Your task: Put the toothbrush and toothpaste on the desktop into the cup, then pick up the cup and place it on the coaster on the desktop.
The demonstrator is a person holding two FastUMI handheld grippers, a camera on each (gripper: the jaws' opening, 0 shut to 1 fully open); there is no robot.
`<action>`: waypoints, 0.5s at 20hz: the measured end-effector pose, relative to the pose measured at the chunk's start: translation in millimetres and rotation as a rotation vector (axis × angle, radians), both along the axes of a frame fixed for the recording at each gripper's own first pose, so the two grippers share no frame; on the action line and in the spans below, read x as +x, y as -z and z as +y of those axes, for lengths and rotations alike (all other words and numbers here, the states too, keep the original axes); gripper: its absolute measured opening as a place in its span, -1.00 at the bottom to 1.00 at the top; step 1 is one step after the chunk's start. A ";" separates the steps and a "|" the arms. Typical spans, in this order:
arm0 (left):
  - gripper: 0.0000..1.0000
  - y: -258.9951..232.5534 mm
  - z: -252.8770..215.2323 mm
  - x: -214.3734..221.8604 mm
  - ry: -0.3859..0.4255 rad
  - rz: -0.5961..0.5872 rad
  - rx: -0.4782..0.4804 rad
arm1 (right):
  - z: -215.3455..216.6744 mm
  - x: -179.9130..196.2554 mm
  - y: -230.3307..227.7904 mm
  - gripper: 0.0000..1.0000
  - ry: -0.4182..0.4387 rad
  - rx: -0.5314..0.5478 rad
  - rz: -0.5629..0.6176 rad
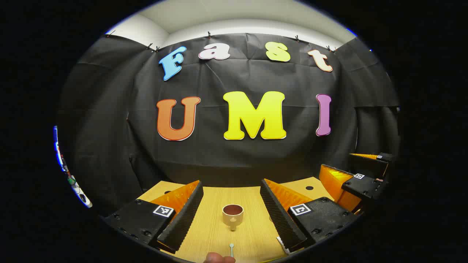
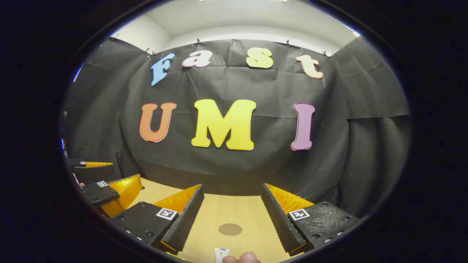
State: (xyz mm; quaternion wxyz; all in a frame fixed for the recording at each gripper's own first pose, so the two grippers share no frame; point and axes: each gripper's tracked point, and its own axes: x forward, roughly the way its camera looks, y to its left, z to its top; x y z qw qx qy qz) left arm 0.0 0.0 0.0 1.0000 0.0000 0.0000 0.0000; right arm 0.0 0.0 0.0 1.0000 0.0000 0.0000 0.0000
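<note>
Left gripper view: the left hand-held gripper (image 1: 231, 213) hangs over the wooden bench (image 1: 252, 233) with its fingers (image 1: 182, 219) spread wide, gripping nothing. Between them, apart from both, the cup (image 1: 233, 215) stands upright on the bench. Nearer the camera lies the toothbrush (image 1: 231, 249), only its tip showing. At far right, the right hand-held gripper (image 1: 360, 180) appears.

Right gripper view: at far left, the left hand-held gripper (image 2: 104, 186) appears. The right hand-held gripper (image 2: 231, 215) is likewise wide apart and empty. The round coaster (image 2: 230, 229) lies flat between its fingers (image 2: 279, 219); the toothpaste (image 2: 221, 254) end shows at the bottom edge.
</note>
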 end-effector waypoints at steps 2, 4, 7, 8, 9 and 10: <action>0.98 -0.6 -2.9 -0.5 0.004 -0.002 0.000 | -2.5 -0.4 -0.4 0.89 0.003 0.003 0.001; 0.98 0.4 -5.4 -2.2 0.004 0.002 -0.004 | -6.1 -0.4 -0.8 0.92 0.008 0.003 0.001; 0.98 2.0 -6.0 -3.1 0.004 0.011 -0.006 | -7.5 -1.8 -1.6 0.89 0.013 -0.003 -0.005; 0.98 2.2 -6.6 -1.4 0.004 0.013 -0.006 | -7.3 -1.0 -1.6 0.89 0.013 -0.006 -0.004; 0.98 2.1 -6.6 -0.6 0.003 0.015 -0.005 | -8.2 -1.3 0.0 0.89 0.013 -0.006 -0.003; 0.98 2.9 -5.9 -1.2 0.004 0.016 -0.003 | -7.6 -0.9 0.1 0.89 0.011 -0.004 -0.001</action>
